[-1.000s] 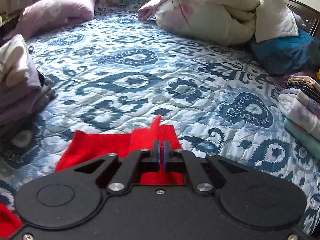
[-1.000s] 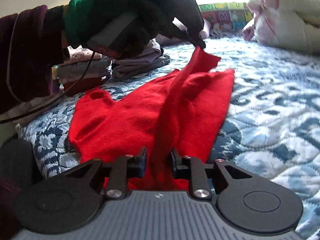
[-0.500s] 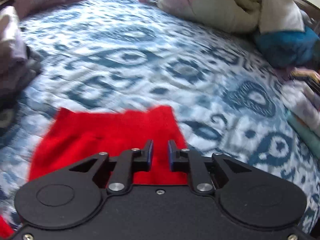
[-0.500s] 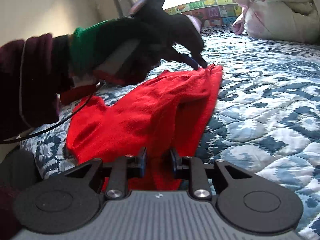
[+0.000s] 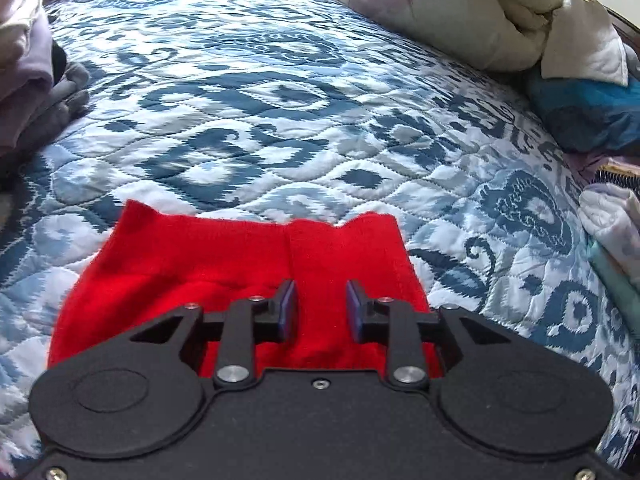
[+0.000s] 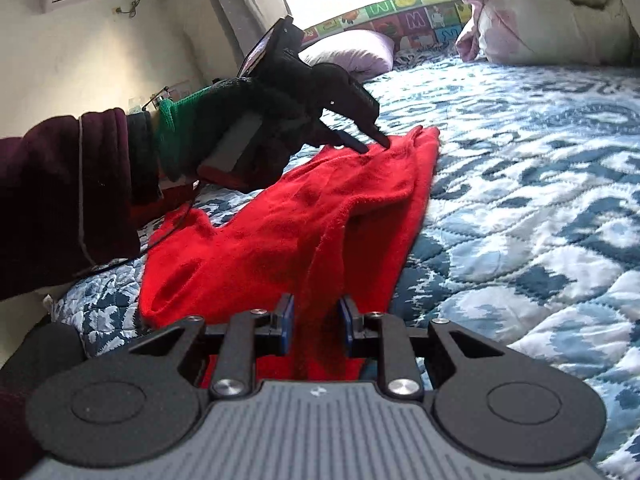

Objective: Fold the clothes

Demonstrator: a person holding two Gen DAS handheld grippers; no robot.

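– So, where is the red garment?

– It lies spread on the blue-and-white patterned quilt of a bed. Most of it is flat. One long fold rises like a ridge from its near end towards its far corner.

– What holds that ridge up?

– The right hand-held gripper, at the bottom of its own view, is clenched on it. The red fold stands pinched between the two blue pads.

– And the left hand-held gripper?

– Its jaws stand apart and are closing, with nothing pinched between them. Seen from the right camera, its dark tips point down at the garment's far edge, right at the cloth. A hand in a black glove with a green cuff carries it, and a dark maroon sleeve runs off to the left.

– What lies around the garment?

– Through the left camera, a stack of folded pale and grey clothes sits at the left edge. More folded clothes sit at the right edge. A heap of cream and pink bedding lies at the far side, above a blue bundle. A lilac pillow rests at the head of the bed.
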